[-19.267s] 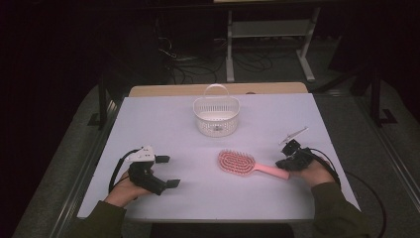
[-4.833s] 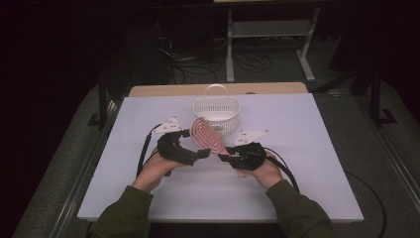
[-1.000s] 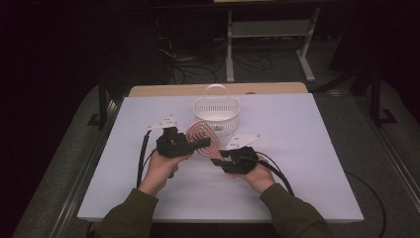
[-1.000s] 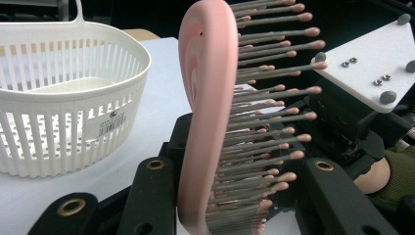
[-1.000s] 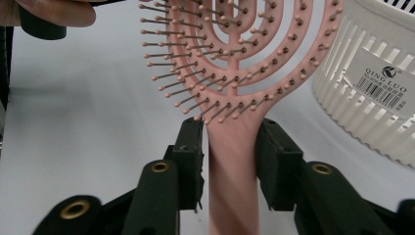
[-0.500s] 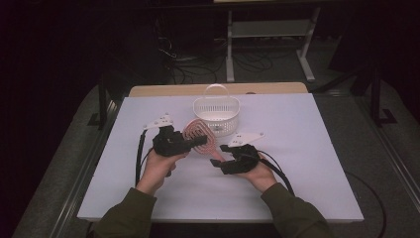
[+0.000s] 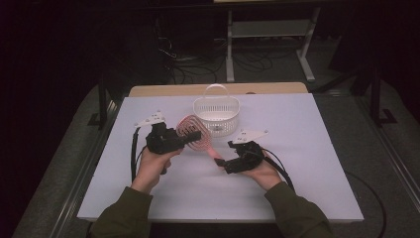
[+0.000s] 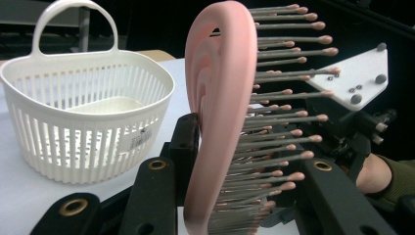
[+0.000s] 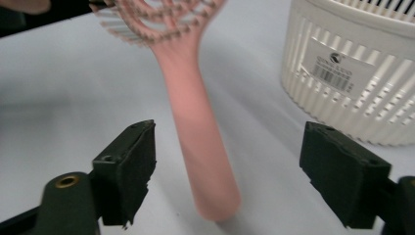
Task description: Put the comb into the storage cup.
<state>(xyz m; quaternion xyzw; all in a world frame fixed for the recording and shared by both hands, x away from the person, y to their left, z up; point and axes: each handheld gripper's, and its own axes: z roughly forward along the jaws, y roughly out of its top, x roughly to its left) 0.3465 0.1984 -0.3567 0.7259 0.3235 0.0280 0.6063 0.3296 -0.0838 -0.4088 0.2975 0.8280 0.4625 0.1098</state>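
Nearest you, your right gripper (image 7: 221, 162) stands with its jaws spread wide — the pink hairbrush (image 9: 195, 122) handle runs between them, touching neither. Farther out, your left gripper (image 7: 194, 136) is clamped on the brush head, one jaw on its back, the other among the bristles, holding it above the white table (image 7: 307, 148). Beyond sits the white slatted basket (image 7: 216, 116) — upright, handle raised.

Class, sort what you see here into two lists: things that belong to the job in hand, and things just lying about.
In the job:
pink hairbrush, its head between the left gripper's jaws
right gripper, jaws open either side of the handle
white basket, probably the goal

Lying about:
cables on the floor
metal stand behind the table
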